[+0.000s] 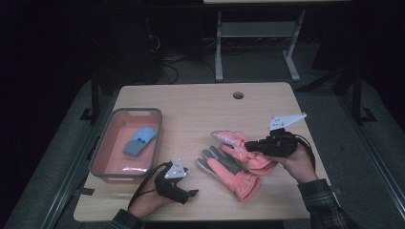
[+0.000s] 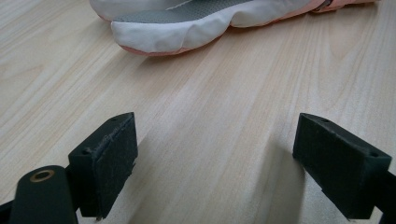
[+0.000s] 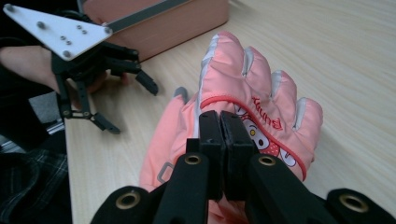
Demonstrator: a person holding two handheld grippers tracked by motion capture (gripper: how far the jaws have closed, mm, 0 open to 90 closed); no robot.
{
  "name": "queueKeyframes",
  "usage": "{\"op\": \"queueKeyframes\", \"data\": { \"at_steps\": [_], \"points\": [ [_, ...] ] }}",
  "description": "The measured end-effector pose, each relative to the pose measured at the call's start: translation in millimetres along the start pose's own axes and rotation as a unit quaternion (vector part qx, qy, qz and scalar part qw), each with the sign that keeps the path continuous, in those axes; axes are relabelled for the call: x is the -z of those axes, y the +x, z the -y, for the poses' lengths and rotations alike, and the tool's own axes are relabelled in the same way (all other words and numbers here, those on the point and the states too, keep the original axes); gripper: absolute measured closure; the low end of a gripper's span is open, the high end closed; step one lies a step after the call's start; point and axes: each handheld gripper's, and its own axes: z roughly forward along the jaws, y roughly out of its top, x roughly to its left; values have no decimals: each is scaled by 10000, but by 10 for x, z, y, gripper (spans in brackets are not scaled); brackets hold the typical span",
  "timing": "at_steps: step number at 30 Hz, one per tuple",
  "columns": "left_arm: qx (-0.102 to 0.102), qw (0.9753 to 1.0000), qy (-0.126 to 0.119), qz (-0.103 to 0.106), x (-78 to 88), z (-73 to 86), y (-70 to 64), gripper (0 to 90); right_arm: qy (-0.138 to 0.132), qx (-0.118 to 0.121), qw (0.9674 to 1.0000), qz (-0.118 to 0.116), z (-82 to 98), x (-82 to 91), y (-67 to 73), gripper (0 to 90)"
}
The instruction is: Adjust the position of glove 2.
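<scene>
The right claw [image 3: 221,122] is clamped on the upper pink glove [image 3: 261,88], lifting it over the lower glove [image 1: 229,169] lying right of the table's [image 1: 200,102] centre. The left claw [image 2: 215,158] gapes wide and empty at seven o'clock, the bin [image 1: 106,157] at nine.

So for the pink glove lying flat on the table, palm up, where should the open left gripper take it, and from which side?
Probably at the white fingertips: in the left gripper view they lie straight ahead of the open left gripper, with bare table between. The pink glove lies flat with its grey palm up, so a low approach from the person's left, jaws above and below the fingers, looks easiest. The right gripper is shut on the other glove.
</scene>
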Motion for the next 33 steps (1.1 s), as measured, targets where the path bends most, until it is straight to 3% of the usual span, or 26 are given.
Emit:
{"op": "queueKeyframes", "data": {
  "at_steps": [12, 22, 33],
  "points": [
    [1, 10000, 2, 2, 0, 0, 0, 132, 83, 204, 9994, -265, -46, -193, 220, 887],
    [-1, 10000, 3, 1, 0, 0, 1, 132, 179, 240, 9989, -362, -29, -320, 276, 887],
    [-25, 10000, 25, 3, 3, -1, 3, 132, 575, 287, 9972, -388, 47, -511, 326, 885]
  ]
}}
